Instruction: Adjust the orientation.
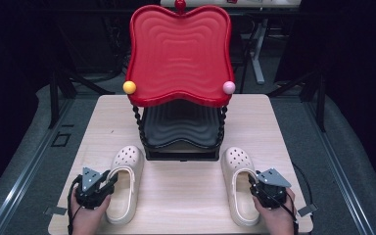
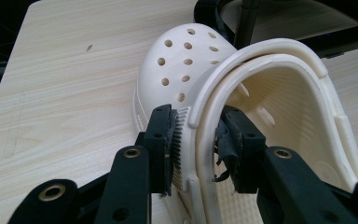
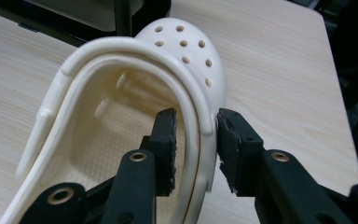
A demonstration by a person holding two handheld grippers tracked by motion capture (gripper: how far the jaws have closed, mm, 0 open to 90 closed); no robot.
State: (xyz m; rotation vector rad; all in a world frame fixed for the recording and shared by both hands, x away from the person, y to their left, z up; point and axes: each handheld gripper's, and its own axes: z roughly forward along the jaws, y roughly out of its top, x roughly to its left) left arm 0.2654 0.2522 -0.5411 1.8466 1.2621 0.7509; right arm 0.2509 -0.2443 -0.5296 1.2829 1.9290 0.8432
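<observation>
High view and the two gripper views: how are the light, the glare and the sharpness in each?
High view: the table is evenly lit, the surroundings are black, with soft glare on the red tray. Left gripper view: the clog is sharp, the near claw parts slightly soft. Right gripper view: the other clog is bright, with mild shadow inside.

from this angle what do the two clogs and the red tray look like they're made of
Left clog and right clog: probably moulded foam resin, matte cream, with punched vent holes and thick soft-edged walls. Red tray: likely hard plastic, glossy, with light glinting on its moulded ripples.
</observation>
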